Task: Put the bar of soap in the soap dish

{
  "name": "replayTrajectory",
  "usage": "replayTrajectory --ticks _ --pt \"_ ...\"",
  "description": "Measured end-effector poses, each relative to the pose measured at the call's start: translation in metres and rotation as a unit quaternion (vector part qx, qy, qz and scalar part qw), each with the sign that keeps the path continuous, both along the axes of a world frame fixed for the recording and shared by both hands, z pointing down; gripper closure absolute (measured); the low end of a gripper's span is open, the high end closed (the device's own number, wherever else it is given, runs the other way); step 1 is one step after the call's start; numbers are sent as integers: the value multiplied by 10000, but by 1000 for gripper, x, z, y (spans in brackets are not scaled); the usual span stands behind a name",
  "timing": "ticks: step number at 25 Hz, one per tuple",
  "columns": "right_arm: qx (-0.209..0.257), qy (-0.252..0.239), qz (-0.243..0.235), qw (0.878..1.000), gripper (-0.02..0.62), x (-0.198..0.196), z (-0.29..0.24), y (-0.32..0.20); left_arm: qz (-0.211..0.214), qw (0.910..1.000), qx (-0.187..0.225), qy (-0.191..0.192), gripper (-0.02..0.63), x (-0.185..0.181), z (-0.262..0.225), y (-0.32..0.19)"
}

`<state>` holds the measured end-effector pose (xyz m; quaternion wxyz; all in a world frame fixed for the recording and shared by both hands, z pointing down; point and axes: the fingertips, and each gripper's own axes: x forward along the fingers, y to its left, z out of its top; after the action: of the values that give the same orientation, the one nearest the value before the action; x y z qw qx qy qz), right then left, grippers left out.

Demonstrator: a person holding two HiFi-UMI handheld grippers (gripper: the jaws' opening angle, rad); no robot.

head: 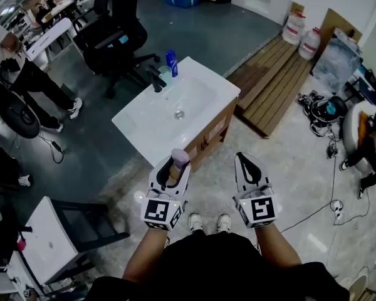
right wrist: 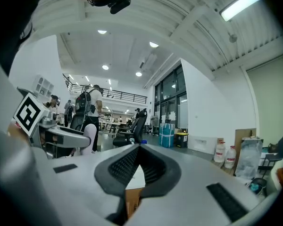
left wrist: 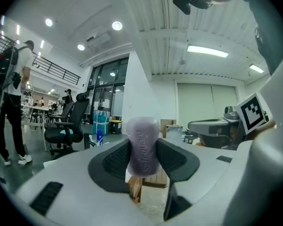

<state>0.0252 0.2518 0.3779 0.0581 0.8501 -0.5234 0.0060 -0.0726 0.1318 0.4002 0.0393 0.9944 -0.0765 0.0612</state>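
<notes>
Left gripper: jaws clamped on the pale lilac, rounded bar of soap. The pads press its two broad faces, and the bar stands on end with its upper part proud of the jaws. It is held in the air, short of the white rectangular basin on a wooden cabinet.

Right gripper: jaws together, nothing between them.

Judgement: the bar is light, stiff and smooth-skinned. It is probably slippery if wet and could squirt out under a hard squeeze. The present hold across the flat faces looks sound.

Soap dish: not made out in any view.
</notes>
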Motion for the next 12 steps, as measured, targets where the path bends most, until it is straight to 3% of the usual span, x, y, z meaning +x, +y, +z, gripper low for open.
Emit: replayTrajectory --ticks 12 --pt "-68 169 -17 9998 589 -1 2 -46 7 9999 117 -78 410 -19 6 -46"
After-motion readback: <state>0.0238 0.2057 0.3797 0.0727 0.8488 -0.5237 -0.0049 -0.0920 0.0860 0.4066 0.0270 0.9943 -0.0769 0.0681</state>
